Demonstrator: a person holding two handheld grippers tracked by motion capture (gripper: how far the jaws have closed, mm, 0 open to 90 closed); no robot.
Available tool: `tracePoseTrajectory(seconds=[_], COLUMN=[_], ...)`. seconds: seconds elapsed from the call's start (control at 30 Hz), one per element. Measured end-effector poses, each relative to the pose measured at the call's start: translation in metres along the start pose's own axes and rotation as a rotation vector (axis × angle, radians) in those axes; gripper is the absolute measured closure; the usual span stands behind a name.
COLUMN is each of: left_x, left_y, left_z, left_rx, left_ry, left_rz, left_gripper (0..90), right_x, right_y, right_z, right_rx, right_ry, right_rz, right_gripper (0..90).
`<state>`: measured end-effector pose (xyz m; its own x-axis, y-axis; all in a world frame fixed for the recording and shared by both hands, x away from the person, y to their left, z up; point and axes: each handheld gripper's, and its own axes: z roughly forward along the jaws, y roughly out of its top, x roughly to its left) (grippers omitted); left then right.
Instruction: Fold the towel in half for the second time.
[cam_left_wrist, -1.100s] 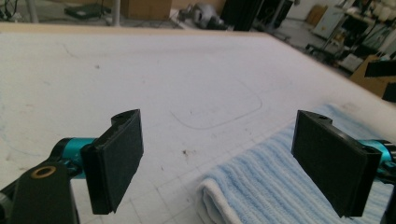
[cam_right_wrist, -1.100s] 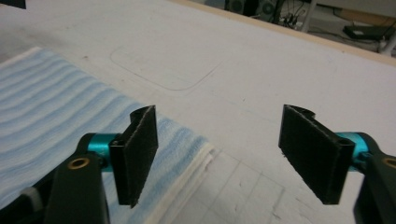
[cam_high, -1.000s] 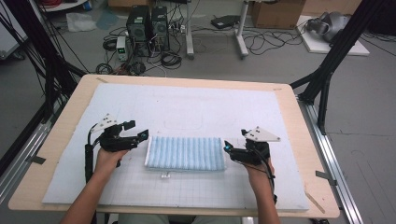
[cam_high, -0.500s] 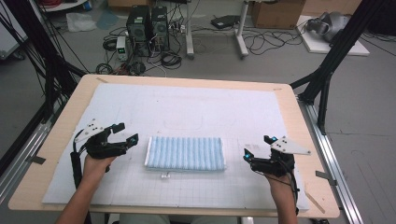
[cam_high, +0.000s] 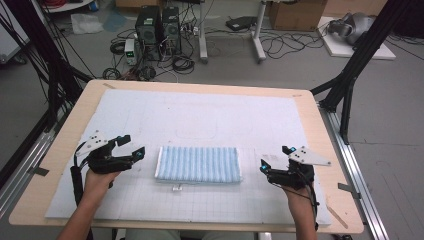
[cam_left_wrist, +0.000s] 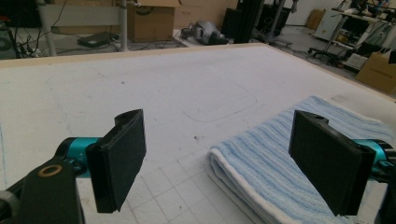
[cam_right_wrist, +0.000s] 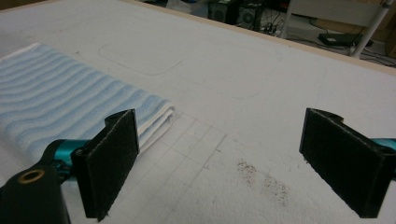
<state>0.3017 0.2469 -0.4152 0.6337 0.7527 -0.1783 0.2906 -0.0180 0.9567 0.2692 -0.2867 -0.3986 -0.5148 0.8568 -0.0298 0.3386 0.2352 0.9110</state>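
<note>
- My left claw sits at the lower left of the high view, jaws apart, nothing between them.
- My right claw sits at the lower right, jaws having just opened wide, also with nothing between them.
- The folded blue striped towel lies flat on the table, at the lower centre between both claws, touching neither.
</note>
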Motion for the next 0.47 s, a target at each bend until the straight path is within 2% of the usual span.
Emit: tracePoseTrajectory(seconds=[0.47], left_x=[0.001], left_y=[0.0006], left_z=[0.0], left_rx=[0.0], left_ry=[0.008], left_rz=[-0.002], left_gripper=[20.4], right_x=[0.0005], right_y=[-0.0009], right_z=[-0.0003], right_rx=[-0.002], right_ry=[-0.001], right_rz=[0.003], right_gripper=[11.1])
